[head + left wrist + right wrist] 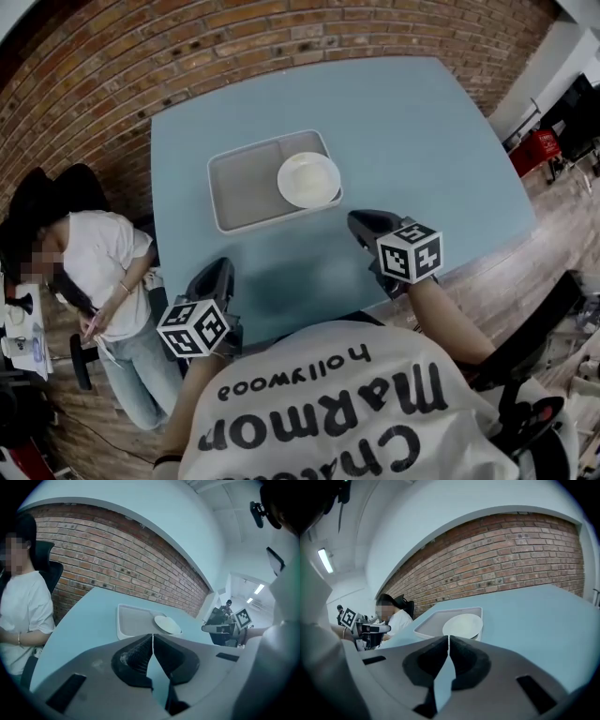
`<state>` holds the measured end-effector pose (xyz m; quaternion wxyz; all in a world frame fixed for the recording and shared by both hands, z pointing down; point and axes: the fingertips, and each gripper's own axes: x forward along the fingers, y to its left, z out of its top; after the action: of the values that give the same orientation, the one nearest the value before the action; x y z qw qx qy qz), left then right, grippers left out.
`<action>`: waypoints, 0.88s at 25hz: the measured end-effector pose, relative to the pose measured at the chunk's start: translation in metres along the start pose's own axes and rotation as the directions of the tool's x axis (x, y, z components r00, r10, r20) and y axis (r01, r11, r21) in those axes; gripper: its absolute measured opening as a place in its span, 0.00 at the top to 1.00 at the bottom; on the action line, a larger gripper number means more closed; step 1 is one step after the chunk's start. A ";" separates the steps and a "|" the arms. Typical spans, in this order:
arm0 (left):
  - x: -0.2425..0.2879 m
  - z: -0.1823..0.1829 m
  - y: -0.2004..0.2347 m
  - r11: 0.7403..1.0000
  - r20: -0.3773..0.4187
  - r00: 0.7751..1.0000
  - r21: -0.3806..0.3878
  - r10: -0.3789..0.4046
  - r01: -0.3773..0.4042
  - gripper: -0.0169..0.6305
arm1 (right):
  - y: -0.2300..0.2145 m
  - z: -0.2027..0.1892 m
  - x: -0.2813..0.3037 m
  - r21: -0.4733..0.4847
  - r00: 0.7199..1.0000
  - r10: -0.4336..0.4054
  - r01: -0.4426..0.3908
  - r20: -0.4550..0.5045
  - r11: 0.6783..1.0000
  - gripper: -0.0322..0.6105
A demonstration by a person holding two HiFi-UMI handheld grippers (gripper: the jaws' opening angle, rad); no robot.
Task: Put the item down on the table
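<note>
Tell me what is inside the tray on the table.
One white plate lies at the right end of the tray, as the head view shows it. The plate looks empty, and the rest of the tray floor is bare. The part of the floor under the plate is covered.

One table [403,122], one tray [246,186], one plate [308,179], two grippers [222,268] [362,221].

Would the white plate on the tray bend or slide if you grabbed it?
The white plate looks smooth and hard, so probably stiff and maybe slippery. It seems thin, so likely light, and could break if dropped.
</note>
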<state>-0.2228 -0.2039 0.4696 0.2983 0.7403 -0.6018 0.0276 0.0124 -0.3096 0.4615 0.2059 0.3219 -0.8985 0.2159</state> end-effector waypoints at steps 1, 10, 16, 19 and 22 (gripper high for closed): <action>0.001 0.000 0.001 1.000 0.000 1.000 -0.004 -0.003 0.003 0.95 | 0.001 -0.002 -0.001 -0.003 1.000 -0.002 0.002 -0.005 1.000 0.92; 0.006 0.001 -0.002 0.999 -0.009 0.999 0.007 -0.032 0.032 0.95 | 0.009 -0.008 -0.005 -0.042 0.999 -0.004 0.002 -0.044 0.999 0.94; 0.005 -0.002 0.000 1.000 -0.010 1.000 -0.001 -0.026 0.026 0.95 | 0.010 -0.009 -0.002 -0.043 0.999 0.001 -0.003 -0.048 0.999 0.94; 0.004 -0.002 0.001 1.000 -0.008 1.000 0.001 -0.026 0.026 0.95 | 0.010 -0.008 0.000 -0.053 0.999 0.001 -0.004 -0.049 0.999 0.94; 0.004 0.000 0.000 1.000 -0.005 1.000 0.001 -0.027 0.027 0.95 | 0.010 -0.006 0.000 -0.060 0.999 0.002 -0.005 -0.050 0.998 0.94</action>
<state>-0.2213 -0.2072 0.4713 0.2998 0.7485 -0.5910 0.0256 0.0072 -0.2993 0.4641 0.2373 0.3087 -0.8998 0.1969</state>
